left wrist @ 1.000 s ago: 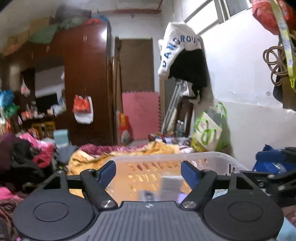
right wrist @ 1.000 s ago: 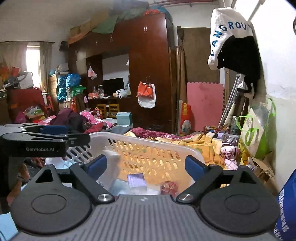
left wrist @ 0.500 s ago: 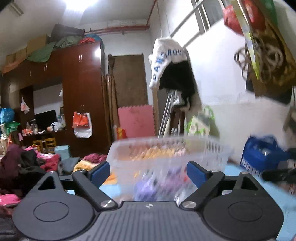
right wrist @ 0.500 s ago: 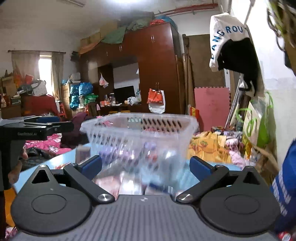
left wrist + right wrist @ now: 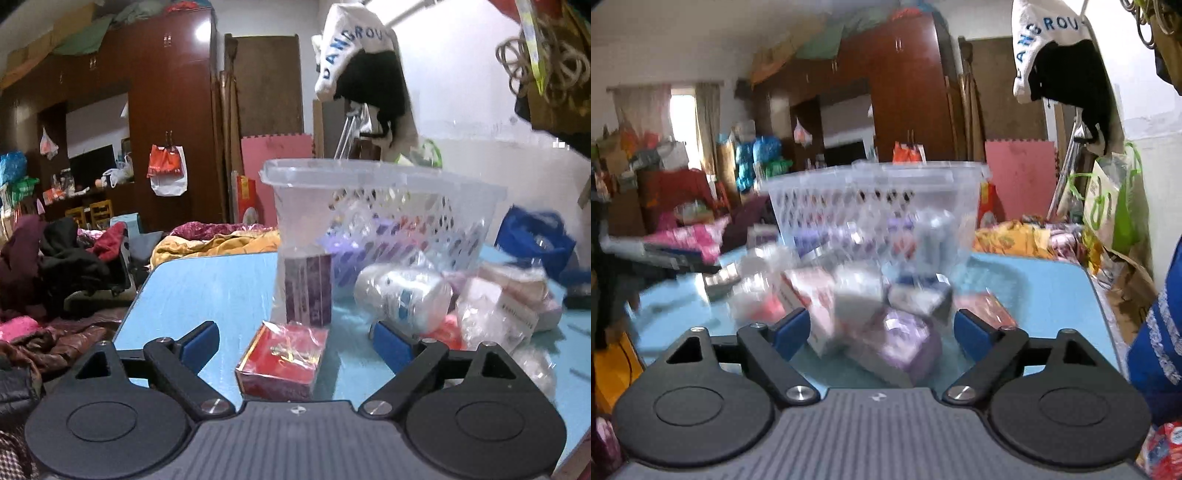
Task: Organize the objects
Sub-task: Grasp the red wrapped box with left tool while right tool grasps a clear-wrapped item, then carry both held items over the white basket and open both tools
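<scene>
The red box [image 5: 282,360] lies flat on the blue tabletop [image 5: 207,284] straight ahead of the left gripper [image 5: 295,341], low between its two blue pads and touched by neither; its long axis seems to run away from the camera, roughly in line with the fingers, so a short push forward should bring the pads alongside its long sides. The left jaws stand wide with nothing held. Just beyond it a purple carton [image 5: 308,290] stands upright against the clear plastic basket [image 5: 380,206], with a wrapped white bundle [image 5: 402,295] to its right. The right gripper [image 5: 882,330] has its jaws closing from wide; a purple wrapped packet [image 5: 905,341] lies between them, unpressed as far as the blur allows. That pile sits in front of the same basket, so each hand has its own nearest item.
</scene>
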Demonstrator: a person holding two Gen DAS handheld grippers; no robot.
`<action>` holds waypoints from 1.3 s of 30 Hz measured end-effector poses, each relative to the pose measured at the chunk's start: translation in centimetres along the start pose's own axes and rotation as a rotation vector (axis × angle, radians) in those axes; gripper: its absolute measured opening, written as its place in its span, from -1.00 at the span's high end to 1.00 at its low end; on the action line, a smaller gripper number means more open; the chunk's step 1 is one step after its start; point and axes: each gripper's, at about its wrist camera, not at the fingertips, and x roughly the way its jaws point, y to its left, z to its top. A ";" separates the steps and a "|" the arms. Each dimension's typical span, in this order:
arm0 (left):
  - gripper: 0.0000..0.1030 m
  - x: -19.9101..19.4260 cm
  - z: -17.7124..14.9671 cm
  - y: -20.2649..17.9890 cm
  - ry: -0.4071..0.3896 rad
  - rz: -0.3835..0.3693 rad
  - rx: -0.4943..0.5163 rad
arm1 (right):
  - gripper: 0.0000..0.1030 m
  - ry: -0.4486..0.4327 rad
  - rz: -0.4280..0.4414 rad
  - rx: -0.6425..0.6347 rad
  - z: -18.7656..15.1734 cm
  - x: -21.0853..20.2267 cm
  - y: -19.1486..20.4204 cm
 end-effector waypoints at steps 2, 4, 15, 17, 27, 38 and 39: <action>-0.80 0.2 0.0 -0.4 0.019 0.007 0.022 | -0.65 -0.006 0.019 -0.014 0.4 0.4 0.6; -0.80 0.0 -0.1 -1.0 0.023 0.006 0.044 | -0.26 0.036 0.014 -0.041 0.9 1.7 1.2; -0.52 1.6 -0.5 -2.0 0.154 0.048 0.084 | 0.26 0.062 -0.052 -0.077 0.1 2.5 2.8; -0.08 1.5 -0.6 -2.1 0.143 0.071 0.079 | 0.26 0.044 -0.065 -0.097 0.2 2.0 3.3; -0.04 -1.3 -1.7 -1.6 -0.022 0.039 -0.009 | 0.26 -0.021 -0.085 -0.084 0.1 0.1 2.9; -0.04 -4.0 -0.9 -2.6 -0.160 0.007 -0.046 | 0.26 -0.071 -0.059 -0.028 0.6 -1.1 1.6; -0.04 -4.2 -0.5 -2.6 -0.173 0.001 -0.051 | 0.26 -0.083 -0.065 -0.032 0.8 -1.2 1.7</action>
